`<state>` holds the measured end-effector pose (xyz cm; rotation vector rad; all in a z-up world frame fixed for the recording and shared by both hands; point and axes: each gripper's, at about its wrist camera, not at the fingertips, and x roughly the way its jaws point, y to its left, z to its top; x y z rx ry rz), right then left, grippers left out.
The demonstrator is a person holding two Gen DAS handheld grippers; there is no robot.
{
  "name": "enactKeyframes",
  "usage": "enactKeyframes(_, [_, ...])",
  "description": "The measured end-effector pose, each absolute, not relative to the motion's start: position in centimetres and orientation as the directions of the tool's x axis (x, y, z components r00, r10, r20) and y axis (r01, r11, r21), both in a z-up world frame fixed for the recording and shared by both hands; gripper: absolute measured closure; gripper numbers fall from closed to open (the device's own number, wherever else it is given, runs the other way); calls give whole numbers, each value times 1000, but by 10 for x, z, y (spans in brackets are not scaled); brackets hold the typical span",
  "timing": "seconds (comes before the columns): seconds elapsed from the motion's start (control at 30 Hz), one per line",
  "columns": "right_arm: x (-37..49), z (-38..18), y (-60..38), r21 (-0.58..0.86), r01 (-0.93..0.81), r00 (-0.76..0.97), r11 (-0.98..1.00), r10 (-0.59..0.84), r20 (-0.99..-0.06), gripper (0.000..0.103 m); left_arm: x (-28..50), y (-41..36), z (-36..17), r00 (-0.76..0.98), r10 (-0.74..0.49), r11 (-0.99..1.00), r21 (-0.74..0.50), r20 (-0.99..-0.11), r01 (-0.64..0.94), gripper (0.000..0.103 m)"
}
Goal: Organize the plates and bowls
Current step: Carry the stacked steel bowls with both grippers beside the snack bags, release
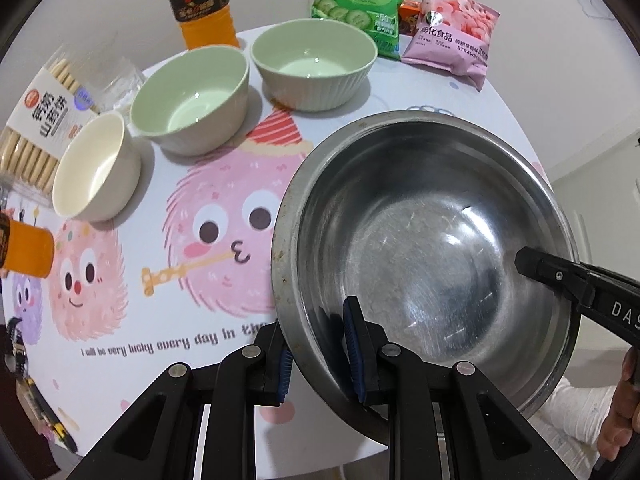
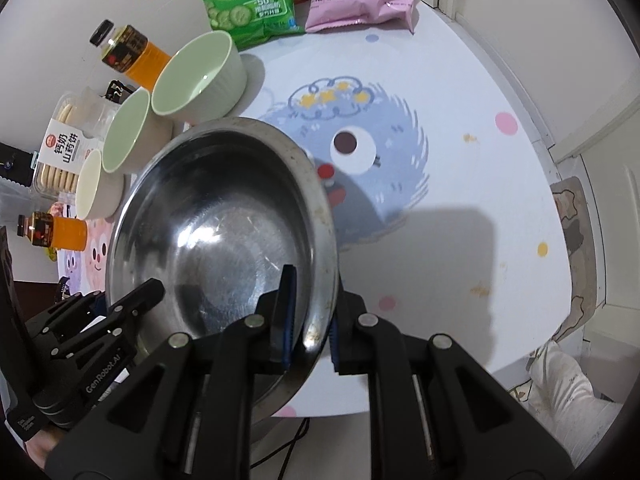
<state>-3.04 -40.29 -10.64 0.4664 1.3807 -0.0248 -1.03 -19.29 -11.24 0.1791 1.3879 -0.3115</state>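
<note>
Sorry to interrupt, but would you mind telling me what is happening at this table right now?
A person is holding a large round stainless-steel bowl with both tongs: the left tongs pinch its rim on one side, the right tongs the opposite side. The bowl appears lifted and tilted above the cartoon-print table. Two pale green ribbed bowls and a cream bowl wait in a row, beside snack bags and drink bottles.

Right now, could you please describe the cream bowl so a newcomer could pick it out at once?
On the round table with the cartoon cloth, three empty bowls stand in a row beyond the steel basin. The cream bowl is the end one, beside the biscuit pack. It is the smallest and off-white; its neighbours are pale green.
</note>
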Motion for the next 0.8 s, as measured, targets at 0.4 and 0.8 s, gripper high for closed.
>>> enactKeyframes(0.4, [-34,-127,-396,255,260,173,931,215,-961,86,-19,-197,-136,150,-106,942,-51,-983,330,80])
enactKeyframes(0.8, [-37,-141,-400,286,266,190,920,241,-952,86,-20,-199,-148,160,-88,945,-32,-983,324,79])
